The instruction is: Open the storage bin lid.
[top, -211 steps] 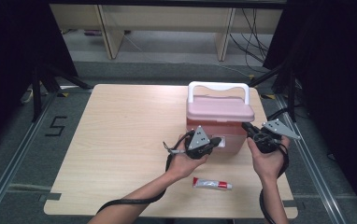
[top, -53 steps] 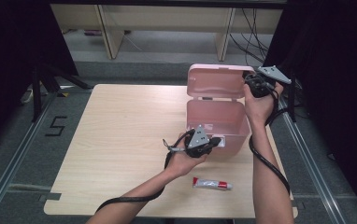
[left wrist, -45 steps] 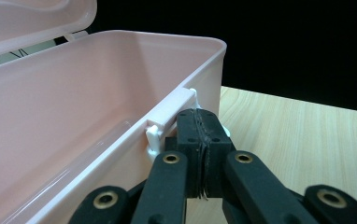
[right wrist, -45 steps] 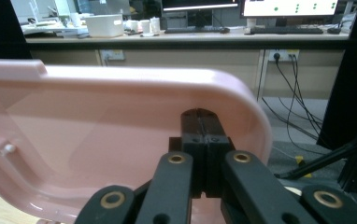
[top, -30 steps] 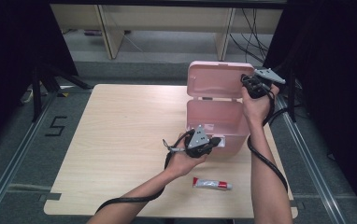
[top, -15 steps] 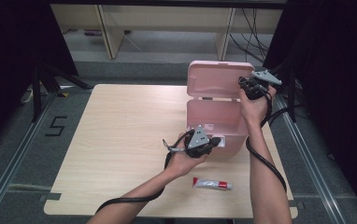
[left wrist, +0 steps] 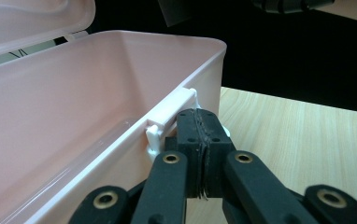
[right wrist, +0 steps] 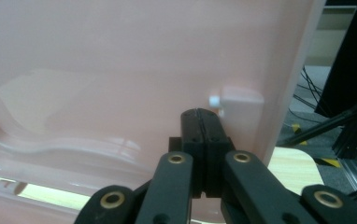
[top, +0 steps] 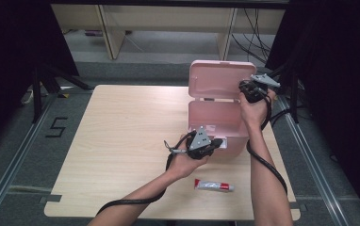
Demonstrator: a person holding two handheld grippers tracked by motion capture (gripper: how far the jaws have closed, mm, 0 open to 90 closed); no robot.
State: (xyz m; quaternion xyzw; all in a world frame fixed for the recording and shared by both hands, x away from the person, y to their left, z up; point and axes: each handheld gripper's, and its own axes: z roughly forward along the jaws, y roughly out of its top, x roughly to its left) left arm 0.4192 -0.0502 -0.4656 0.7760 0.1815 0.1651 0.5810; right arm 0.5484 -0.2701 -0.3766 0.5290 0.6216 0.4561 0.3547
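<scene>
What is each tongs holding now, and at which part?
Neither visibly holds anything. The left tongs, shut, press against the white latch on the box's front. The right tongs, shut, rest against the raised lid.

White tube (top: 214, 186) on the wooden table (top: 121, 141), near edge.

The left gripper (top: 214, 143) sits low on a bent forearm, jaws pressed together; the right gripper (top: 244, 86), raised on an outstretched arm, has its jaws closed too.
</scene>
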